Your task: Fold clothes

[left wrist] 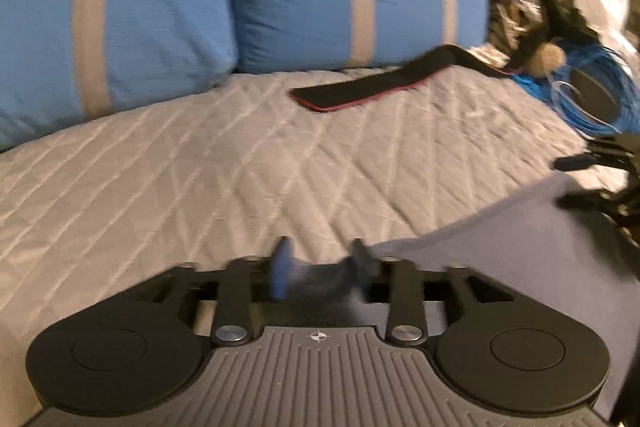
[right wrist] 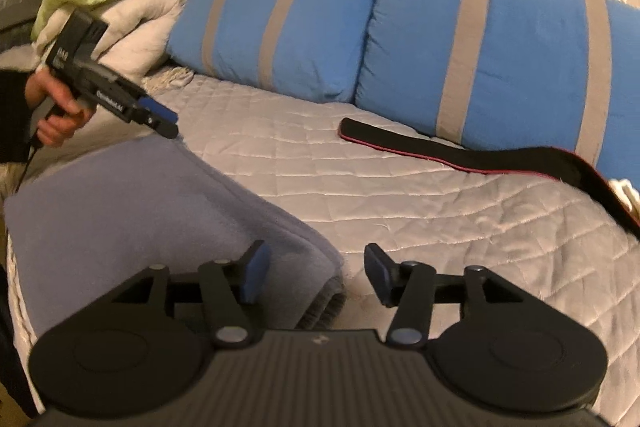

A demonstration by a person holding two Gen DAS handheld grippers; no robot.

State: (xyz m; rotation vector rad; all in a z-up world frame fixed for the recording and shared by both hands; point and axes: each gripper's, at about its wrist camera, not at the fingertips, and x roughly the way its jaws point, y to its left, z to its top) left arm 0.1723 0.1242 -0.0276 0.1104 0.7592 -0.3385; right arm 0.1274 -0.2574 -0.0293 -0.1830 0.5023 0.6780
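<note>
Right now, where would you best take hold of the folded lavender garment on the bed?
Probably at the folded lavender garment's stacked edge nearest the right claw, whose open jaws sit over that corner. Come in low from the quilt side, since the layers show there and one pinch could catch them all.

You have open quilt (right wrist: 360, 195) through the frame's middle. Blue pillows (right wrist: 480, 39) wall off the top, a black strap (right wrist: 460, 155) crosses the right (low, lying flat), and the folded lavender garment (right wrist: 140, 211) fills the lower left.
</note>
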